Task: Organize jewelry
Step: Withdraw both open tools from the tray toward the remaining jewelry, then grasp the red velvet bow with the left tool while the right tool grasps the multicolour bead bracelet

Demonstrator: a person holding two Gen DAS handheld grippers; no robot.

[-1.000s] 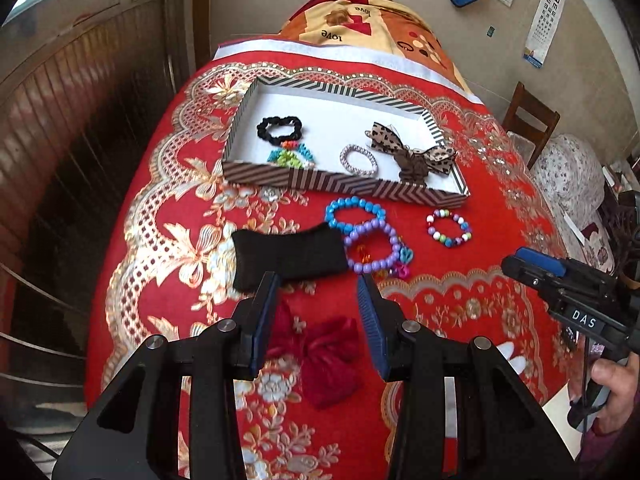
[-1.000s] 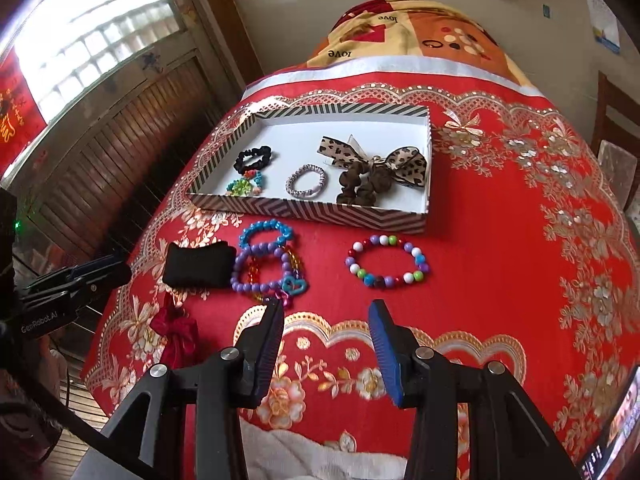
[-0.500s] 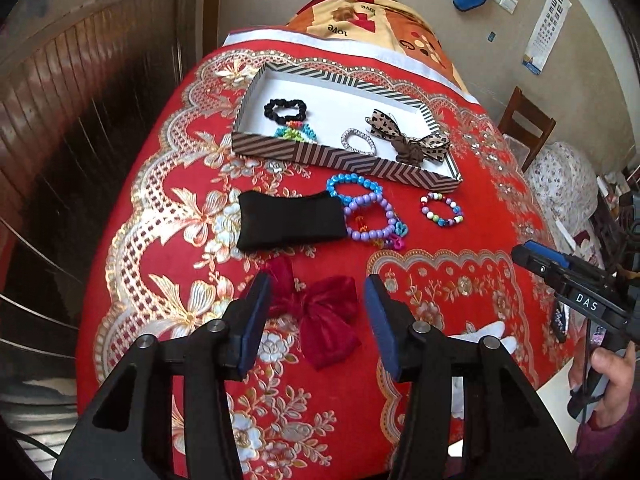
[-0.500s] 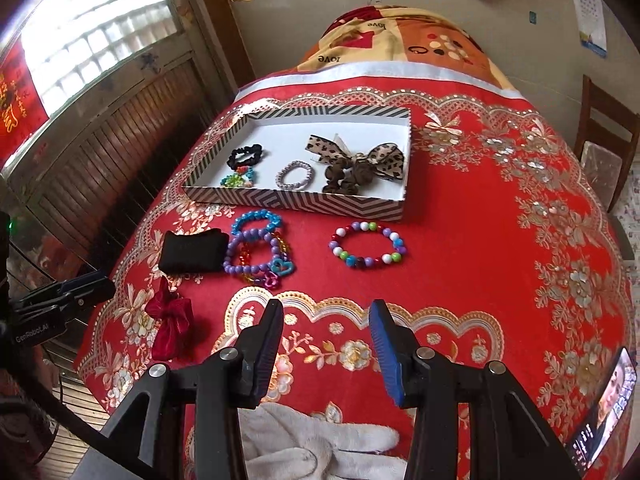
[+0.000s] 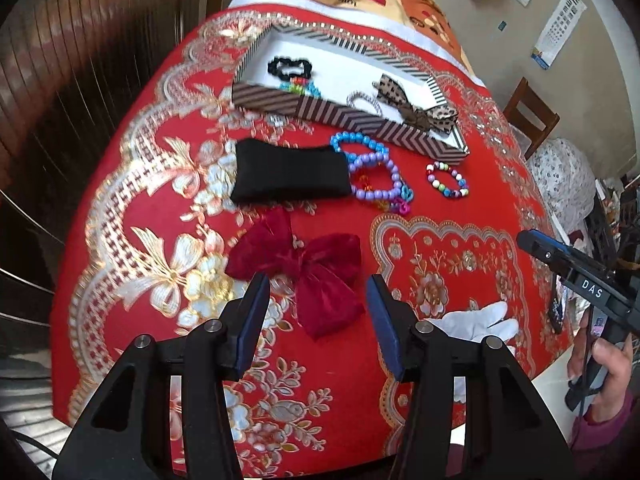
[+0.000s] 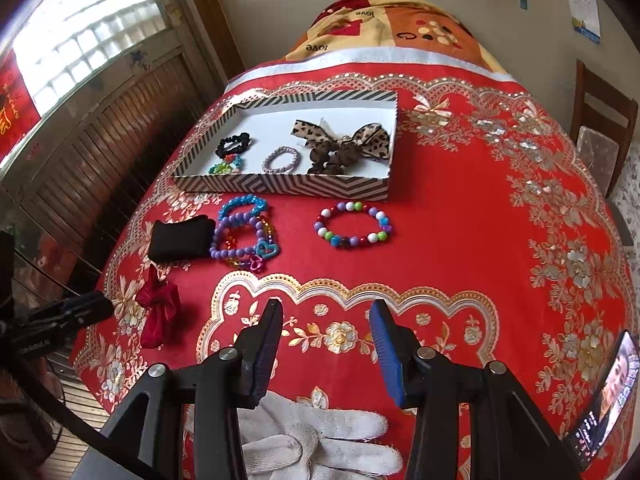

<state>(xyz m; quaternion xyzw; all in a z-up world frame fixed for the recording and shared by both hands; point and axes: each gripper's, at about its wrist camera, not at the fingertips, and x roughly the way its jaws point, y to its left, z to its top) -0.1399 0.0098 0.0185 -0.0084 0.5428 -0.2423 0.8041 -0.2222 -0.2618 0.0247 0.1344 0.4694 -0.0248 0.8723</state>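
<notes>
A striped box (image 6: pixel 280 187) (image 5: pixel 352 120) at the table's far side holds a black scrunchie (image 6: pixel 235 144), a silver bracelet (image 6: pixel 281 159) and a leopard bow (image 6: pixel 344 142). In front of it lie a black band (image 5: pixel 288 176) (image 6: pixel 180 237), a pile of blue and purple bead bracelets (image 5: pixel 374 172) (image 6: pixel 244 232) and a multicolour bead bracelet (image 6: pixel 352 225) (image 5: pixel 447 179). A dark red bow (image 5: pixel 308 268) (image 6: pixel 157 308) lies just ahead of my open, empty left gripper (image 5: pixel 316 312). My right gripper (image 6: pixel 325 340) is open and empty above the cloth near the front edge.
A red and gold cloth (image 6: pixel 460 240) covers the table. A white glove (image 6: pixel 320 436) (image 5: pixel 480 320) lies at the front edge. A phone (image 6: pixel 608 392) leans at the right. A wooden chair (image 6: pixel 604 120) stands far right. A wooden wall (image 5: pixel 80 60) runs along the left.
Both grippers have pulled back toward the table's front edge and risen. The left one, earlier over the red bow near the black band, now sits behind the bow. Both stayed open.
</notes>
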